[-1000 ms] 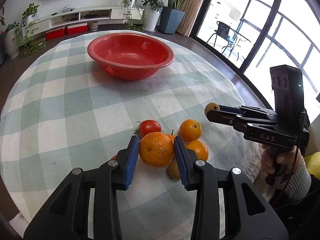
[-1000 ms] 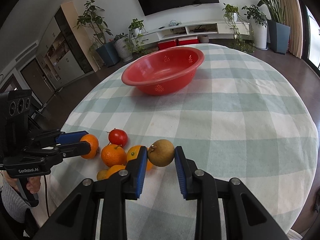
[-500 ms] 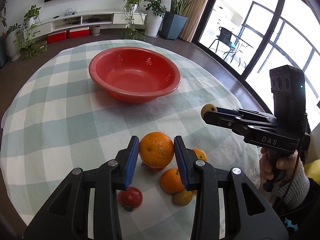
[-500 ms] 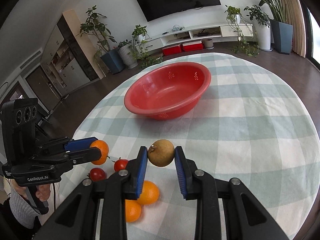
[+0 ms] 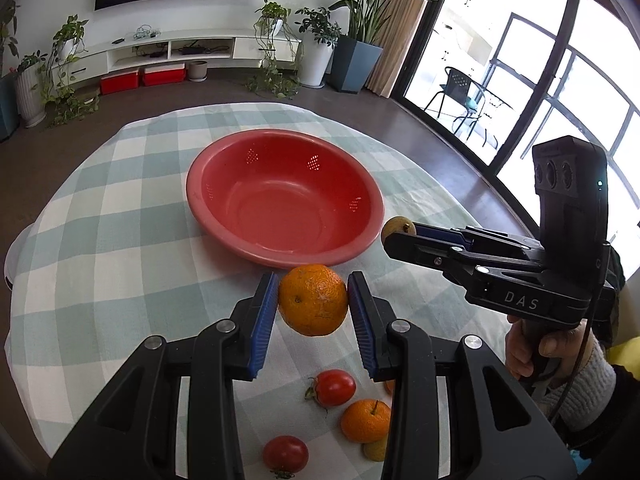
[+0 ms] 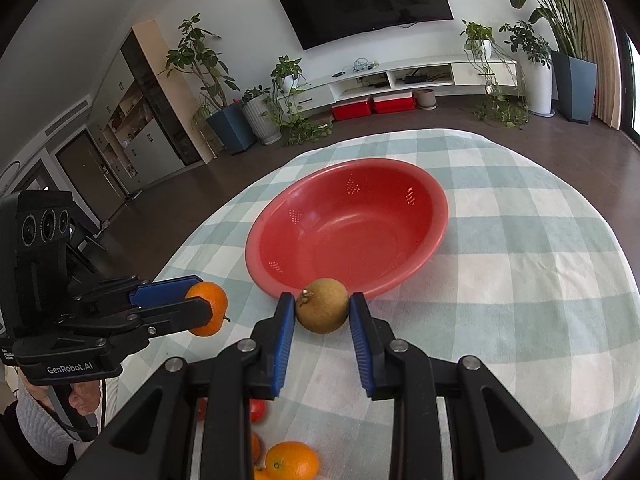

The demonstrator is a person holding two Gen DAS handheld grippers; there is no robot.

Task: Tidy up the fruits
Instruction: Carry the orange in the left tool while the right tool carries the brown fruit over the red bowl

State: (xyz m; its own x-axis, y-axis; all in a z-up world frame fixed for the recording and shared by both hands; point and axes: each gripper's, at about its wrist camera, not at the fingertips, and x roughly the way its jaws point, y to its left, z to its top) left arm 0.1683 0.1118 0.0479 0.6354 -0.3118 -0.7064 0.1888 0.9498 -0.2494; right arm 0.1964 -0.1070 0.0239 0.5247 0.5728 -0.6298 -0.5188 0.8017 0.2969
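My left gripper (image 5: 313, 300) is shut on an orange (image 5: 313, 300) and holds it above the cloth, just short of the near rim of the red colander bowl (image 5: 280, 196). My right gripper (image 6: 322, 306) is shut on a small brown round fruit (image 6: 322, 306), also just short of the bowl (image 6: 348, 232). In the left wrist view the right gripper (image 5: 396, 234) hangs at the bowl's right rim. In the right wrist view the left gripper (image 6: 204, 310) hangs left of the bowl with the orange (image 6: 210, 308). The bowl is empty.
Loose fruit lies on the checked tablecloth (image 5: 100, 240) below the grippers: two tomatoes (image 5: 334, 387) (image 5: 285, 454), an orange (image 5: 366, 420) and a small yellowish fruit (image 5: 374, 450). Another orange (image 6: 292, 460) shows in the right wrist view. The table edge drops to a dark floor.
Both grippers have risen and moved forward towards the bowl, carrying the orange and the brown fruit. The loose fruit now lies below and behind them.
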